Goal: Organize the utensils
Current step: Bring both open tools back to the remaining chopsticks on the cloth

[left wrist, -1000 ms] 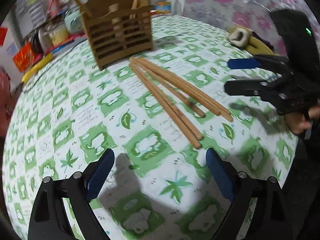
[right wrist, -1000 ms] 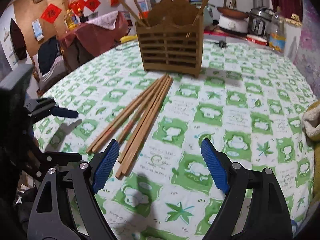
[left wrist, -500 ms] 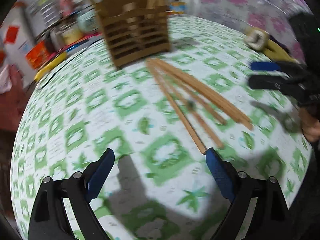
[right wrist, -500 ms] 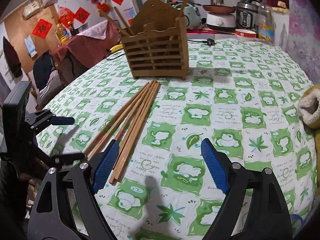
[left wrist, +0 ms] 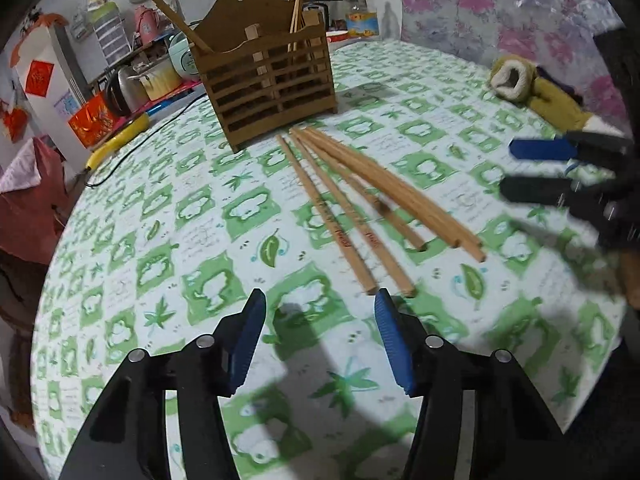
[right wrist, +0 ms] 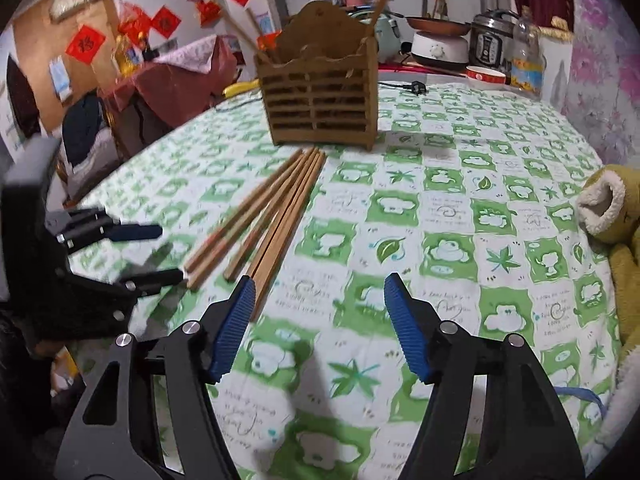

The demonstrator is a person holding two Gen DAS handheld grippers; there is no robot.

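Several wooden chopsticks (left wrist: 360, 208) lie fanned out on the green-and-white tablecloth (left wrist: 168, 216), thin ends toward a slatted wooden utensil holder (left wrist: 264, 80) that has a few sticks standing in it. My left gripper (left wrist: 320, 304) hovers just short of their near ends, its jaws closing with nothing between them. In the right wrist view the chopsticks (right wrist: 272, 216) run from the holder (right wrist: 324, 104) to the left fingertip of my right gripper (right wrist: 320, 284), whose jaws are also closing on nothing. Each gripper shows in the other's view: right gripper (left wrist: 510, 168), left gripper (right wrist: 170, 254).
A yellow-green fleece-lined glove (left wrist: 520, 84) (right wrist: 608, 208) lies at the table's right side. Behind the table stand a plastic bottle (right wrist: 528, 60), cookers (right wrist: 440, 48) and a kettle (left wrist: 120, 92). A black cable (left wrist: 160, 128) trails over the far left edge.
The jaws of both grippers have narrowed. The left wrist view swung right and came back; the right view shifted a little, so the chopstick ends now sit by its left fingertip.
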